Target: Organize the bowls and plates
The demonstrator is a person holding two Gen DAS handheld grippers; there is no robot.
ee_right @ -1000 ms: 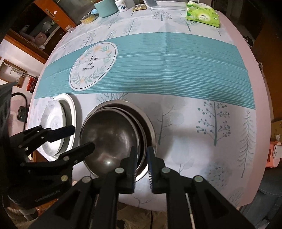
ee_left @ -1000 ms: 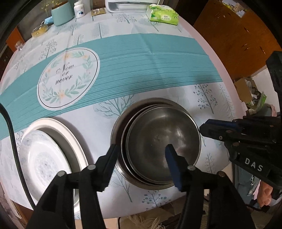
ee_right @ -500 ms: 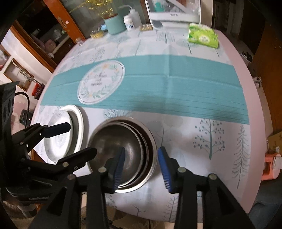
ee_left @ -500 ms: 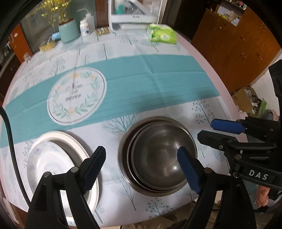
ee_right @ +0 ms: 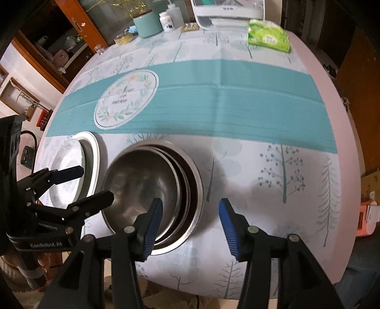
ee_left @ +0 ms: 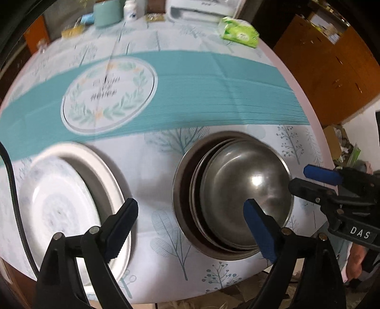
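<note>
A nest of steel bowls (ee_left: 239,192) (ee_right: 147,187) sits near the table's front edge, with a stack of white plates (ee_left: 59,204) (ee_right: 71,168) just left of it. My left gripper (ee_left: 190,223) hovers over the gap between plates and bowls. Its jaws are opening, and its right finger (ee_left: 257,225) hangs over the top bowl with nothing pressed between the pads. My right gripper (ee_right: 190,214) hovers at the stack's right rim, jaws opening. Its left finger (ee_right: 152,218) is over the bowls and its right finger is over bare cloth; it holds nothing.
The round table carries a teal-and-white tablecloth (ee_right: 213,107). At its far edge stand a green tissue pack (ee_right: 268,35), a teal pot (ee_right: 147,23), a white bottle (ee_right: 167,21) and a white appliance (ee_right: 228,12). Wooden cabinets (ee_left: 332,61) stand to the right.
Both grippers have opened wide. The right one was shut at the bowls' rim and has let go. The left one has shifted left, toward the plates.
</note>
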